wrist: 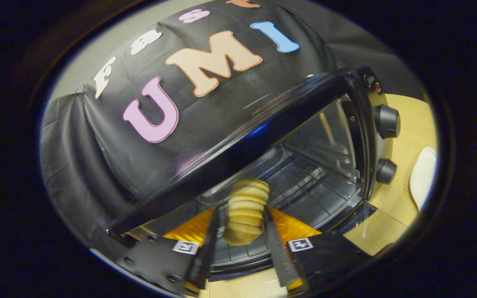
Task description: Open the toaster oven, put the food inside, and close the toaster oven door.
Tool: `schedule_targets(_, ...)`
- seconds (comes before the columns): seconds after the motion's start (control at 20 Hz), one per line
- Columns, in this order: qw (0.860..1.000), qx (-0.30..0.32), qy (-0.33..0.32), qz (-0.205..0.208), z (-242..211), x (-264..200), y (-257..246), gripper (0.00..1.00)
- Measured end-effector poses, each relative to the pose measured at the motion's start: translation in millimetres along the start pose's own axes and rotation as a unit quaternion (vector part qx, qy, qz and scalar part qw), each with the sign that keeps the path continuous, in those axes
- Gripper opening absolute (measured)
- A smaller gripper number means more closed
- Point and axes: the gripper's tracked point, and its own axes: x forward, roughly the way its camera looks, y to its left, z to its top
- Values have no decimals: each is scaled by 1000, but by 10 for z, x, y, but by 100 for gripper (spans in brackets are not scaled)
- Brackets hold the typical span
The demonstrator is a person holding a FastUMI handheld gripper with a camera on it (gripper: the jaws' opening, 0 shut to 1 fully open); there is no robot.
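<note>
You have: one toaster oven [317,136], door down; two knobs [386,121]; one bread roll [246,211], clamped in your hand-held gripper [240,215].

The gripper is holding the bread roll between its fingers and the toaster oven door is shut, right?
Not quite. The gripper does hold the bread roll between its fingers, but the toaster oven door is open: in the gripper view you can see straight in to the wire rack, just beyond the roll.
</note>
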Motion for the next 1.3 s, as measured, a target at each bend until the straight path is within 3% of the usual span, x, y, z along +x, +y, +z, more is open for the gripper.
schedule_targets(0.45,996,-80,5,49,59,-693,58,99)
schedule_targets(0.8,990,-110,-1,86,118,-1326,-21,99)
schedule_targets(1.3,985,-160,38,56,-135,-1915,-702,99)
